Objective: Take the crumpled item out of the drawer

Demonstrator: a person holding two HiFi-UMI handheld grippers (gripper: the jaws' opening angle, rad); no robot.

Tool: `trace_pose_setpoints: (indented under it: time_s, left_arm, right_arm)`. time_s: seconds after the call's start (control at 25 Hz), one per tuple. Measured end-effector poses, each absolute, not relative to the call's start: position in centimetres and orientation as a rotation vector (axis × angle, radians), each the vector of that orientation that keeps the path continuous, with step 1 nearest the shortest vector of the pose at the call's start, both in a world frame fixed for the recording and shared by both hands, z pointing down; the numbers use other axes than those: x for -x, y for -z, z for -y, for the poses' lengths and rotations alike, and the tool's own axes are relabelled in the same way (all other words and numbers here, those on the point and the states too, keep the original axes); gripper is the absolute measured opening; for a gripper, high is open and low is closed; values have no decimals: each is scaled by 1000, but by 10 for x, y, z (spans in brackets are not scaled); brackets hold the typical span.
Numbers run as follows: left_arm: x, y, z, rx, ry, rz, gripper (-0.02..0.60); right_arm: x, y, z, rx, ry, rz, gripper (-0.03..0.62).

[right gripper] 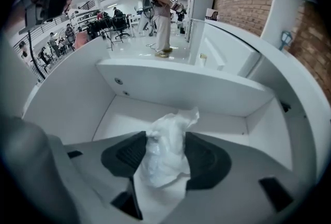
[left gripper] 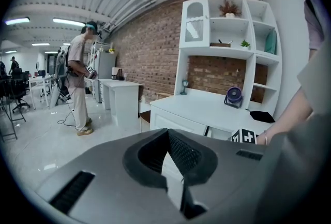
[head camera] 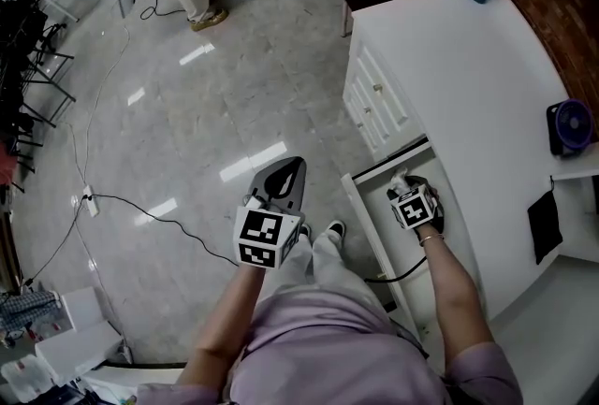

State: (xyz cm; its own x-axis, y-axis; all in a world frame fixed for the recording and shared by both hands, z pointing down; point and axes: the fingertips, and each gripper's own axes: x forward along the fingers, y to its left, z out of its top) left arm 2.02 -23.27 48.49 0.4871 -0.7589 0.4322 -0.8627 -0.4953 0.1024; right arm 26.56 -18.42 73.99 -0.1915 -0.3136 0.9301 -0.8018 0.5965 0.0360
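My right gripper (right gripper: 164,158) points steeply down into the open drawer (right gripper: 155,80), with the forearm reaching forward above it; its jaws stand wide apart round the crumpled white item (right gripper: 170,124), which sits between the pads and brushes them without being squeezed; my left gripper (head camera: 292,171) hangs well to its left over the floor (head camera: 187,113), tilted slightly down, jaws closed on nothing.

The crumpled item (right gripper: 170,130), white and thin, stands upright between the jaws of my right hand-held gripper (right gripper: 164,153), inside the open white drawer (right gripper: 176,88).
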Motion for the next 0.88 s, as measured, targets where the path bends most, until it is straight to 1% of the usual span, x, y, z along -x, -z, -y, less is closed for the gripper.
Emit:
trace_pose_setpoints:
  time_s: [0.48, 0.88]
  left_arm:
    - [-30, -481, 234, -2474, -463, 1304, 0]
    - [-38, -477, 229, -2526, -442, 1226, 0]
  right_arm:
    - [-253, -733, 174, -875, -537, 1740, 186]
    - [-240, -711, 156, -987, -624, 1809, 146]
